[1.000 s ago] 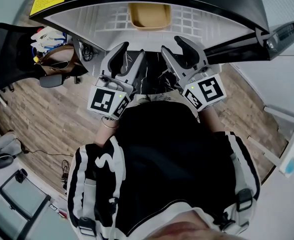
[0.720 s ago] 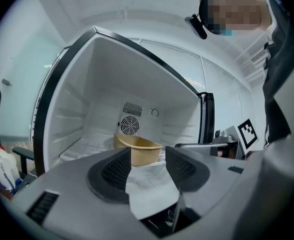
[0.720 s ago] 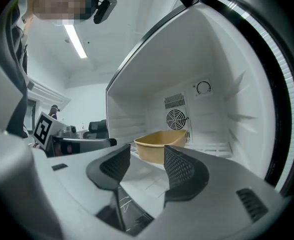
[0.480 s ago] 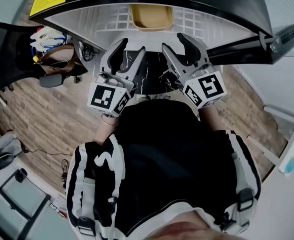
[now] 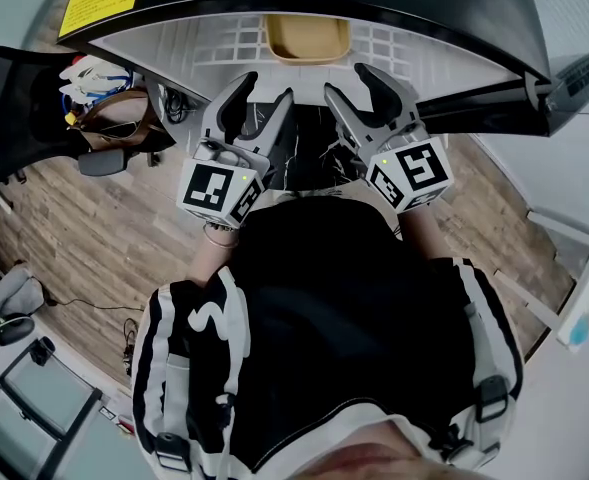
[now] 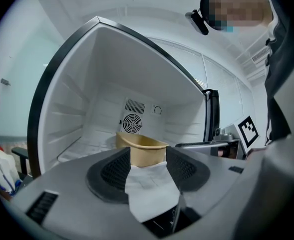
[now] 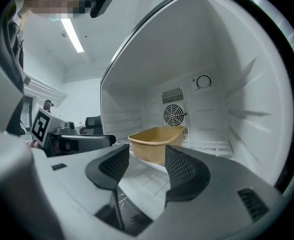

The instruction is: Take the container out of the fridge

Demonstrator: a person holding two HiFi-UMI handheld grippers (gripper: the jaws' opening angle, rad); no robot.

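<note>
A tan open-topped container (image 5: 309, 38) sits on the white wire shelf (image 5: 224, 43) inside the open fridge. It also shows straight ahead in the left gripper view, as the container (image 6: 142, 151), and in the right gripper view, as the container (image 7: 156, 141). My left gripper (image 5: 264, 90) and right gripper (image 5: 349, 83) hover side by side just outside the fridge mouth, short of the container. Both are open, with nothing between the jaws. Seen from its own camera, the left gripper (image 6: 147, 166) frames the container, and so does the right gripper (image 7: 147, 166).
The fridge door (image 5: 574, 68) stands open at the right. A round fan vent (image 7: 172, 115) is on the back wall behind the container. A black office chair (image 5: 14, 108) and a bag of items (image 5: 104, 93) stand at the left on the wooden floor.
Both grippers' jaws have spread a little wider and have edged forward toward the fridge opening. The container has not moved.
</note>
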